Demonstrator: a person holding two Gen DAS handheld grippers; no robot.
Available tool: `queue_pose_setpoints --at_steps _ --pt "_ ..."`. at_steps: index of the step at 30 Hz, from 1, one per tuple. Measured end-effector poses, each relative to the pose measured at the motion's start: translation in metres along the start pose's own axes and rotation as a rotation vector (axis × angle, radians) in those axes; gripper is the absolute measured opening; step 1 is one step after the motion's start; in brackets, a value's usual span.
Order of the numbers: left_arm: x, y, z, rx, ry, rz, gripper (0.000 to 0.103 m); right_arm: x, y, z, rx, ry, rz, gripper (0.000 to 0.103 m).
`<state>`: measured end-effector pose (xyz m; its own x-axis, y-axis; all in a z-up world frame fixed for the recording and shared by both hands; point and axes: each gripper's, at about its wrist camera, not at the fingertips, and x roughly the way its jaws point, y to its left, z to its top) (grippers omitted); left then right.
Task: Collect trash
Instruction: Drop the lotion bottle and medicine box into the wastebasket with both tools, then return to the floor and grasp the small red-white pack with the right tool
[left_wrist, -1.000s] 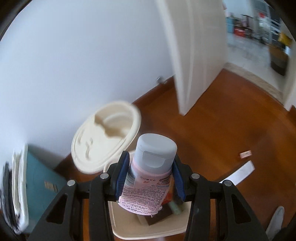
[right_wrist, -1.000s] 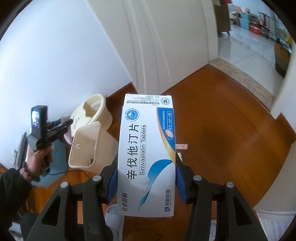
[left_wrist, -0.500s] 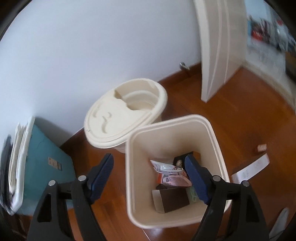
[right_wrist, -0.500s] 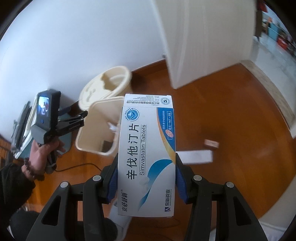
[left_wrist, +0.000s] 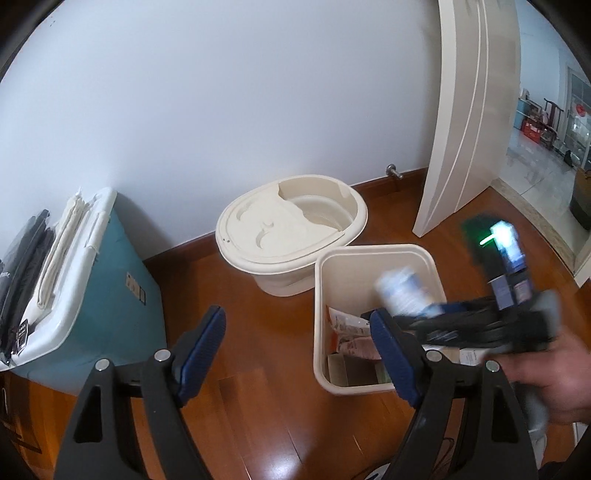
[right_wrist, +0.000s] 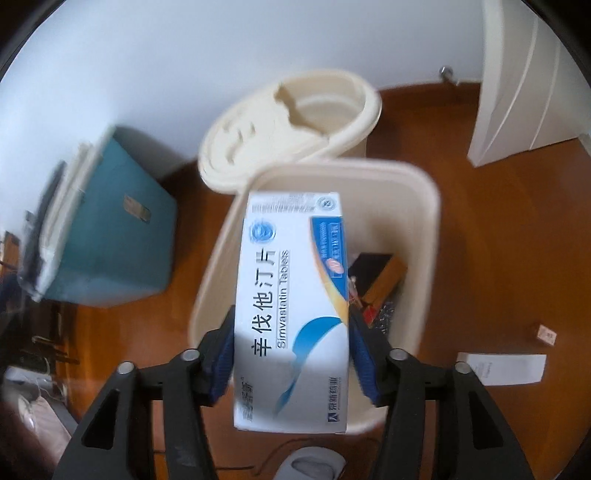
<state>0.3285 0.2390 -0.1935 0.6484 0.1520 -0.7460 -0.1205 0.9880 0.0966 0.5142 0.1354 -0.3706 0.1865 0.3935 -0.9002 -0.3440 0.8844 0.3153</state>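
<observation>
My right gripper (right_wrist: 291, 315) hangs over the square cream bin (right_wrist: 432, 221) with a white-and-blue tablet box (right_wrist: 291, 295) between its blue pads. Its jaws are opening, and the box stands slightly tilted with the pads just off its sides. In the left wrist view that gripper (left_wrist: 424, 314) is a blur above the bin (left_wrist: 373, 254), in a person's hand (left_wrist: 554, 373). My left gripper (left_wrist: 297, 315) is open and empty, low over the floor to the left of the bin. Inside the bin lie a pink-labelled bottle (left_wrist: 354, 345) and other packets.
A round cream bucket with a lid (left_wrist: 291, 229) stands behind the bin by the white wall. A teal storage box (left_wrist: 122, 280) sits to the left. A white door (left_wrist: 469, 110) stands ajar. A paper slip (right_wrist: 502, 369) and a small pink piece (right_wrist: 546, 334) lie on the wood floor.
My left gripper opened, dropped the pink bottle into the bin and drew back to the left. My right gripper came down over the bin with the box and its jaws have spread.
</observation>
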Motion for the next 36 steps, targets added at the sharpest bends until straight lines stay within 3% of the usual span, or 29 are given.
queue_pose_setpoints --at_steps 5,8,10,13,17,19,22,26,30,36 --pt "0.001 -0.012 0.013 -0.007 0.002 -0.027 0.081 0.003 -0.006 -0.010 -0.010 0.032 0.003 0.070" --pt "-0.004 -0.032 0.023 0.049 -0.012 -0.078 0.081 -0.057 -0.023 -0.025 -0.097 -0.022 0.011 0.070" --pt "-0.004 -0.059 0.029 0.124 0.001 -0.159 0.081 -0.094 -0.047 -0.037 -0.141 -0.051 -0.004 0.078" --pt "0.005 -0.114 0.030 0.270 0.043 -0.276 0.081 -0.142 -0.119 -0.061 -0.170 -0.060 -0.142 0.088" --pt "0.029 -0.198 0.018 0.477 0.128 -0.398 0.082 -0.152 -0.230 -0.084 -0.074 -0.009 -0.289 0.088" --pt "0.042 -0.226 0.015 0.489 0.184 -0.467 0.082 -0.140 -0.276 -0.093 -0.064 0.022 -0.363 0.088" --pt "0.060 -0.247 0.013 0.453 0.218 -0.494 0.082 -0.101 -0.330 -0.102 -0.122 0.104 -0.399 0.088" --pt "0.085 -0.261 0.000 0.436 0.281 -0.468 0.082 -0.036 -0.376 -0.103 -0.258 0.194 -0.402 0.088" --pt "0.104 -0.264 -0.007 0.415 0.308 -0.440 0.082 0.006 -0.410 -0.093 -0.309 0.226 -0.371 0.076" --pt "0.115 -0.266 -0.005 0.359 0.320 -0.457 0.082 0.063 -0.422 -0.100 -0.406 0.306 -0.307 0.076"
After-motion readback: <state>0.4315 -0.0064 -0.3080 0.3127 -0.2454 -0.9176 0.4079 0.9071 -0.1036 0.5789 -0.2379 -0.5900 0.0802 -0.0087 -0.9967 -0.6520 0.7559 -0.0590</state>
